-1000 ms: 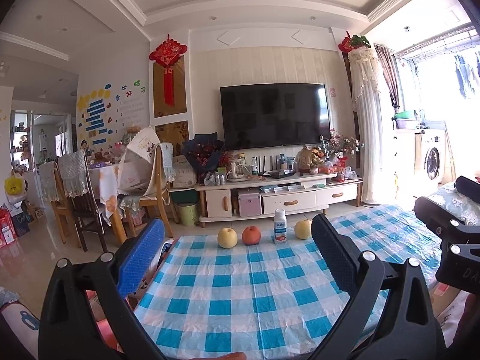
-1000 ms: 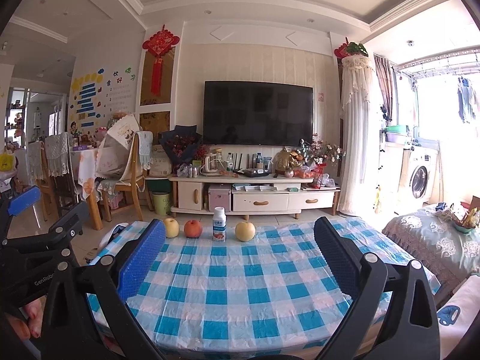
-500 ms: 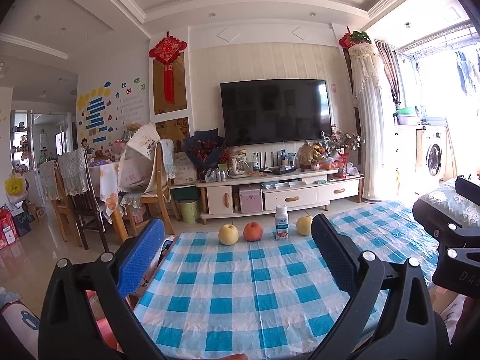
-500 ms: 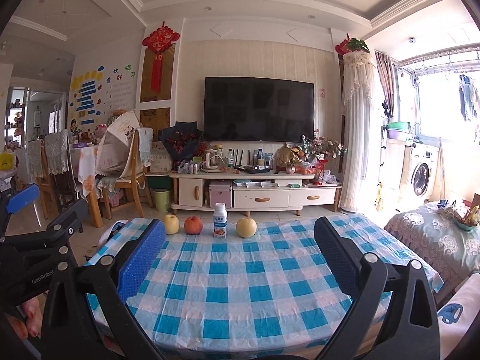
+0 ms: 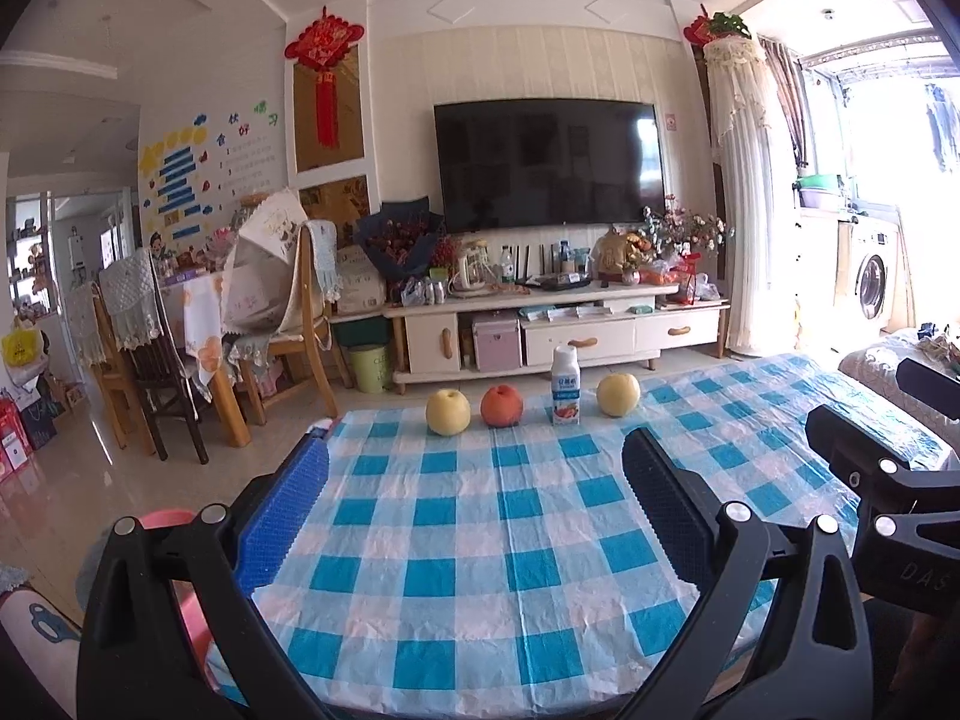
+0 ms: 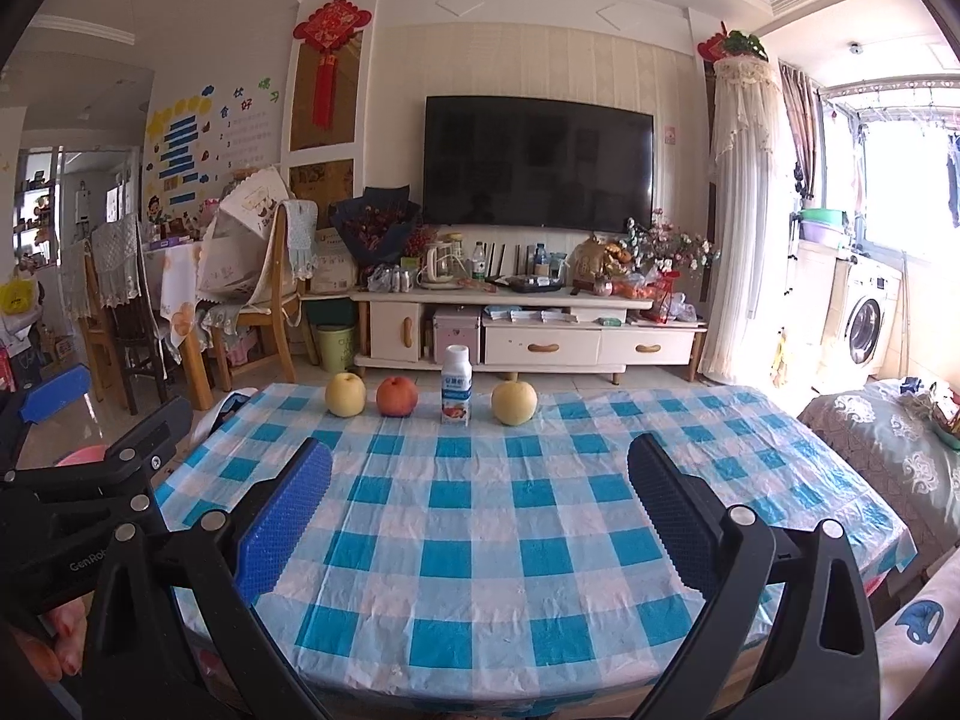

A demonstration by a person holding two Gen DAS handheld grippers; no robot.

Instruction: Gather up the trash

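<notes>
A small white milk bottle (image 5: 565, 384) (image 6: 455, 384) stands upright at the far edge of a table with a blue-and-white checked cloth (image 5: 480, 540) (image 6: 498, 528). It is in a row with two yellow pears (image 5: 447, 412) (image 5: 618, 394) and a red apple (image 5: 501, 404); the row also shows in the right wrist view, with the apple (image 6: 396, 396) left of the bottle. My left gripper (image 5: 474, 498) is open and empty over the near part of the table. My right gripper (image 6: 480, 498) is open and empty too, beside it.
A TV stand (image 5: 552, 324) with clutter and a TV (image 5: 549, 162) are against the back wall. A green bin (image 5: 369, 367) stands on the floor left of the stand. Dining chairs (image 5: 150, 372) are at the left. A covered sofa (image 6: 888, 456) is at the right.
Both grippers have tilted or moved slightly, so the table and the row of objects sit a little higher in the views. Nothing was grasped or moved.
</notes>
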